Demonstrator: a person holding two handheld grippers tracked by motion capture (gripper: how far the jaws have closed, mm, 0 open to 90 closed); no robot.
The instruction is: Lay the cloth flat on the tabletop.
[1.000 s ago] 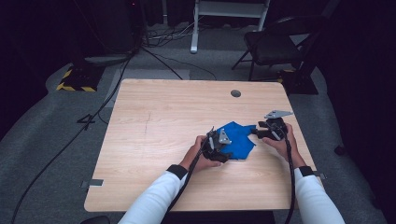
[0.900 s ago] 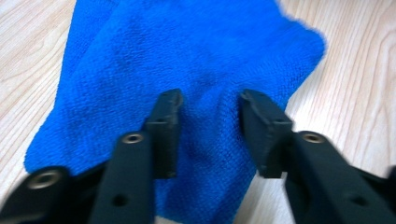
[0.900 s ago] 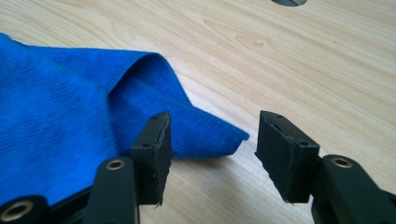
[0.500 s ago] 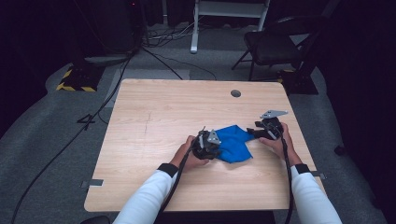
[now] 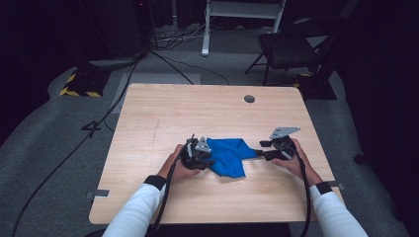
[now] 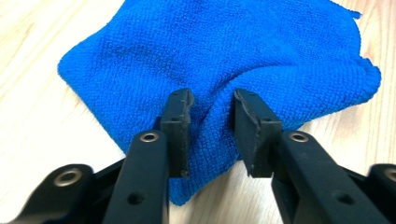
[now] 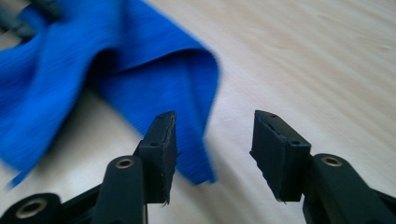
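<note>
- The surface (image 5: 163, 123), a pale wooden top, is seen from the high view with bare board on all sides of the work.
- The blue cloth (image 5: 228, 154) is found lying crumpled on the near half of the surface, between the two hands and closer to the left one.
- The left hand-held gripper (image 5: 203, 157) is set at the cloth's left edge; in the left gripper view its jaws are seen partly open, straddling a raised ridge of the cloth (image 6: 219, 60) without being closed on it.
- The right hand-held gripper (image 5: 259, 152) is held just beside the cloth's right corner; in the right gripper view it is seen wide open, with a folded flap of the cloth (image 7: 187, 88) lying beside its left jaw and nothing gripped.
- The step in hand is judged to be the taking of two holds so the cloth can be spread or folded.
- It is best done if the ridge is pinched squarely by the left jaws, deep enough that a single layer is not lost.
- The right jaws should be shifted over the flap's edge before being closed, since bare wood is now between them.
- The jaw tips should be kept low but not pressed into the surface.
</note>
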